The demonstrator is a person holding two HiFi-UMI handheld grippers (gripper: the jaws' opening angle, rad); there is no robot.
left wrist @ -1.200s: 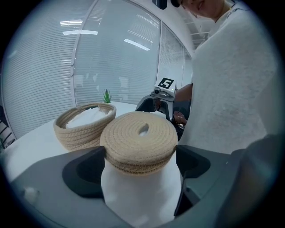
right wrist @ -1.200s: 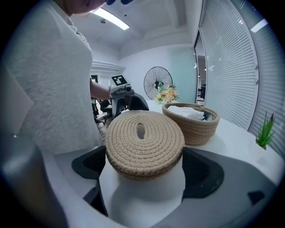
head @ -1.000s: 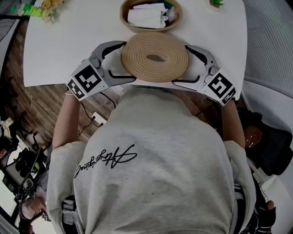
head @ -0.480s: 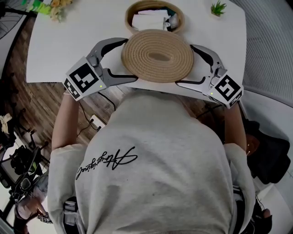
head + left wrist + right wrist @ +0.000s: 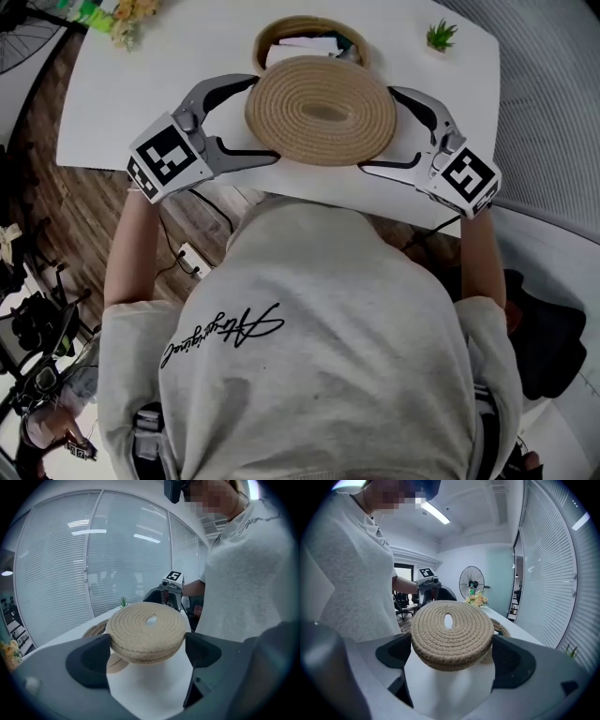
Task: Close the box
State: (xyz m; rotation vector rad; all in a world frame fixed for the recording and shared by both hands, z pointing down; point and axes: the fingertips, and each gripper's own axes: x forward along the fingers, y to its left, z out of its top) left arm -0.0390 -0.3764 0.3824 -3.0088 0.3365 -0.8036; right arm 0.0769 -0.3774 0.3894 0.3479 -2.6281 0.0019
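A round woven rope lid (image 5: 321,110) with an oval hole in its middle is held level above the white table (image 5: 131,103). My left gripper (image 5: 265,122) clasps its left edge and my right gripper (image 5: 375,129) its right edge, each shut on it. In the left gripper view the lid (image 5: 146,630) sits between the dark jaws of the left gripper (image 5: 147,653); the right gripper view shows the lid (image 5: 452,632) the same way in the right gripper (image 5: 452,660). The woven basket (image 5: 281,26) stands just beyond, its near part hidden under the lid. Its rim (image 5: 96,630) (image 5: 502,629) peeks out behind.
A small green plant (image 5: 441,36) stands at the table's far right and a bunch of flowers (image 5: 131,11) at the far left. The table's near edge is against the person's body. A standing fan (image 5: 471,581) is across the room. Wood floor lies to the left.
Both grippers have carried the lid up and forward. It now overlaps the near part of the basket, where before it hung short of it.
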